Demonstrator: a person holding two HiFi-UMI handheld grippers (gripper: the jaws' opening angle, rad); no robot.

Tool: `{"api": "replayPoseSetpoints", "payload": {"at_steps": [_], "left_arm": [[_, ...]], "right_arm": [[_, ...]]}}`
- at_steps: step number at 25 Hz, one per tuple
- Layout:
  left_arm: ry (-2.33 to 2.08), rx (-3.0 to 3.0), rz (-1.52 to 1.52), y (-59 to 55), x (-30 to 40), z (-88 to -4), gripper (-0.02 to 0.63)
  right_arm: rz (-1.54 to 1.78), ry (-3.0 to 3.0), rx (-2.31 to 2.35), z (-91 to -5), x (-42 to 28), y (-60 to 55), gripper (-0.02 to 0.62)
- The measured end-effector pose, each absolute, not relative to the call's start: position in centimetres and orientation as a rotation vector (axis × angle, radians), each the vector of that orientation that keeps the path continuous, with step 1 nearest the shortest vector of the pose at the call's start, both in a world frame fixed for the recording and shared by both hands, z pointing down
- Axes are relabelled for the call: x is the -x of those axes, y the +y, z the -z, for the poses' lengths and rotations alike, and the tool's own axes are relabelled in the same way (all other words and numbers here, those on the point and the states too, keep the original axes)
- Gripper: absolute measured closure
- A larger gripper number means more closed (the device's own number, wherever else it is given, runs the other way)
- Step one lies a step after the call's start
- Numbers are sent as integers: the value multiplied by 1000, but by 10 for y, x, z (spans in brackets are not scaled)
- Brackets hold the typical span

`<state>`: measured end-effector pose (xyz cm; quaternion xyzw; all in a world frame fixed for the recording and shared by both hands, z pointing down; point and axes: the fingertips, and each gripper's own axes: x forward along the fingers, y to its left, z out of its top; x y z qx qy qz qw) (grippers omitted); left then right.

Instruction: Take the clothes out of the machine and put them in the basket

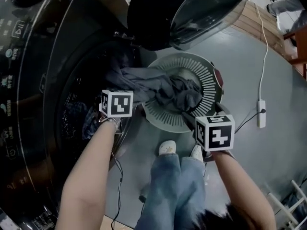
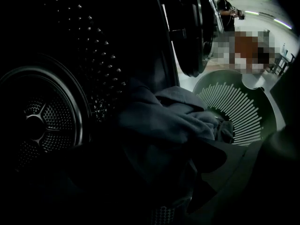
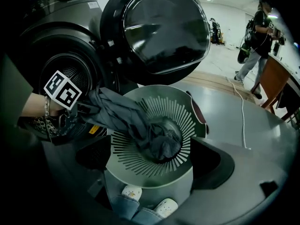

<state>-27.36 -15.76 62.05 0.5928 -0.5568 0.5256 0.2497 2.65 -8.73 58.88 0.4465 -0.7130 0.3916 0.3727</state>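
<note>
A long grey garment (image 1: 163, 90) stretches from the washer drum's mouth (image 1: 76, 109) into the round slotted basket (image 1: 211, 75), bunched at the basket's middle (image 3: 161, 137). My left gripper (image 1: 116, 107) is at the drum's mouth, by the garment's drum end. In the left gripper view the grey cloth (image 2: 164, 121) lies ahead of the dark, wide-apart jaws of that gripper (image 2: 154, 191), with the drum's back wall (image 2: 37, 121) at left. My right gripper (image 1: 199, 119) hovers over the basket's near right rim (image 3: 187, 121), jaws spread wide with nothing between them (image 3: 154, 161).
The washer's round door (image 1: 187, 8) stands open above the basket. My jeans-clad legs and white shoes (image 1: 168, 150) touch the basket's near side. A white power strip with its cable (image 1: 261, 114) lies on the grey floor at right. A person (image 3: 255, 36) stands far back.
</note>
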Motion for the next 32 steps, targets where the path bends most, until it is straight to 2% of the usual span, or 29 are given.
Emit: {"api": "replayPoseSetpoints", "payload": {"at_steps": [6, 11, 15, 22, 25, 27, 28, 29, 32], "left_arm": [[-1441, -1592, -1493, -161, 291, -631, 112], [-1240, -1705, -1221, -168, 267, -648, 112], [-1227, -1714, -1201, -168, 266, -649, 114], [-1315, -1666, -1247, -154, 259, -646, 207], [-1449, -1663, -1350, -158, 266, -630, 276], [-1501, -1654, -1416, -152, 270, -621, 380], [-1503, -1662, -1438, -147, 267, -618, 473], [-1499, -1682, -1442, -144, 259, -615, 536], [-1483, -1708, -1397, -136, 229, -606, 545]], "right_arm": [[-1033, -1816, -1149, -602, -22, -83, 69], [-1050, -1812, -1169, -609, -23, -84, 69], [-1063, -1805, -1186, -614, -25, -85, 69], [-1097, -1795, -1190, -606, -25, -74, 69], [-1095, -1798, -1197, -599, -31, -74, 69], [-1095, -1795, -1197, -594, -35, -72, 69], [-1092, -1795, -1195, -592, -38, -70, 69], [-1088, -1795, -1192, -590, -41, -69, 69], [-1071, -1804, -1182, -581, -47, -70, 69]]}}
